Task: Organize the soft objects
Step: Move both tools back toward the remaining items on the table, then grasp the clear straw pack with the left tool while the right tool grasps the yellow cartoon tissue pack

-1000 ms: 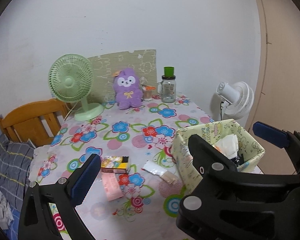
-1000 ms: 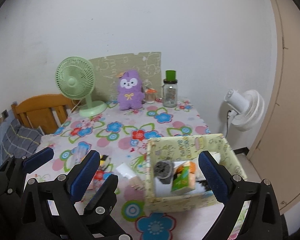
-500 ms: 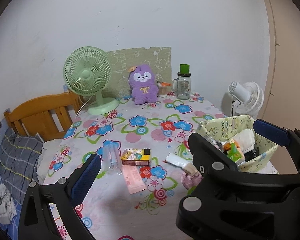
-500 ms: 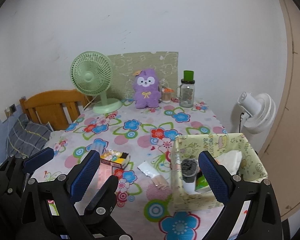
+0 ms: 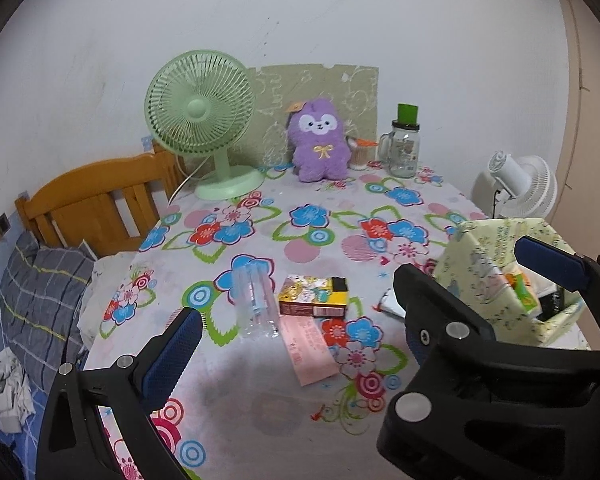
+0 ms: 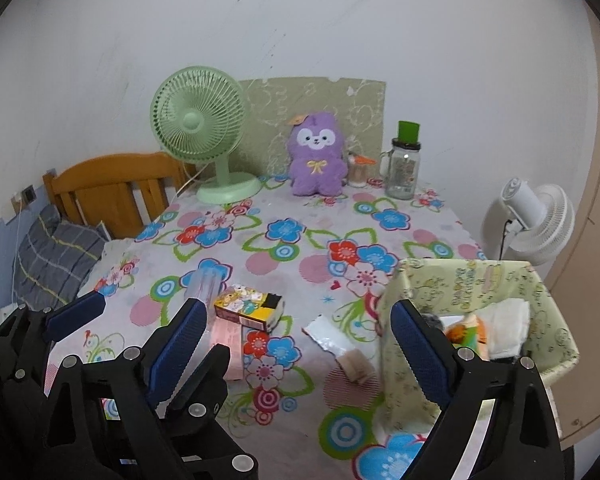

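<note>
Both the left tool [image 5: 296, 340] and right tool [image 6: 296, 344] are gaping wide and empty, the right's jaws having just been closing slightly, nearing small packets for the pale-green fabric bin [image 6: 548, 312].

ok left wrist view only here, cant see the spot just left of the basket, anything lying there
observer: yes, a white packet lies flat on the table there, with a small beige piece at its near end, right beside the basket.
operator: and whats in the basket, i only get one corner of it
observer: a folded white cloth lies on top, towards its far right side.
</note>
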